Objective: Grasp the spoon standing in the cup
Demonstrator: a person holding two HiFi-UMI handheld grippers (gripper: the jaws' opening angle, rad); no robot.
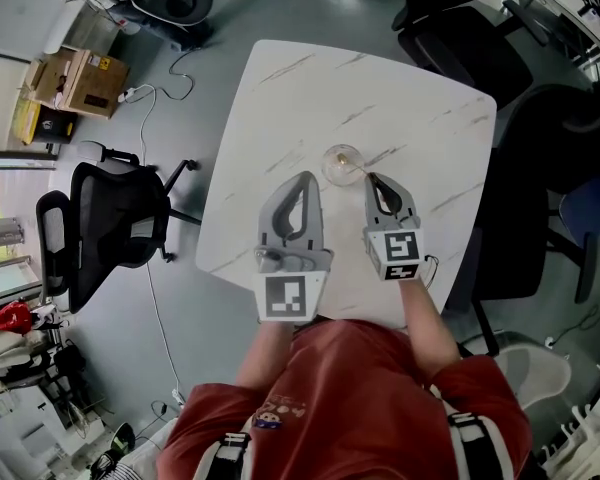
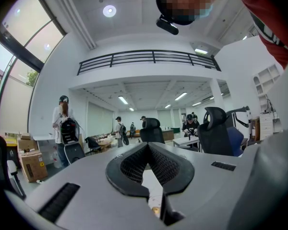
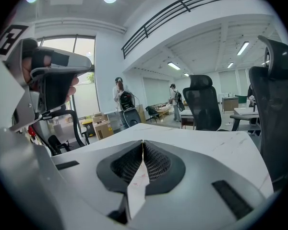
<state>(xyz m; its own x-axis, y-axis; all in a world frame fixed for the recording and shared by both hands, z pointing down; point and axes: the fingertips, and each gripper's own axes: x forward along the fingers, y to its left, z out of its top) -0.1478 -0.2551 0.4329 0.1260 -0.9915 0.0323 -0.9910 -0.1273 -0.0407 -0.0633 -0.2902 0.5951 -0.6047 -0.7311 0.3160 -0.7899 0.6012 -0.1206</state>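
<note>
A clear glass cup point(image 1: 340, 163) stands on the white marble table point(image 1: 310, 88), just beyond both grippers. A thin spoon point(image 1: 361, 169) leans out of the cup toward the right. My right gripper point(image 1: 372, 178) is shut on the spoon's handle end, its tips right beside the cup; in the right gripper view the right gripper point(image 3: 142, 143) shows a thin golden sliver pinched between the tips. My left gripper point(image 1: 305, 178) hovers just left of the cup with its tips together and nothing in them; the left gripper point(image 2: 148, 145) points level over the table, and neither gripper view shows the cup.
A black office chair point(image 1: 110, 223) stands left of the table and dark chairs point(image 1: 540, 168) crowd its right side. Cardboard boxes point(image 1: 75, 80) lie on the floor at far left. People point(image 2: 63, 123) stand in the background of the hall.
</note>
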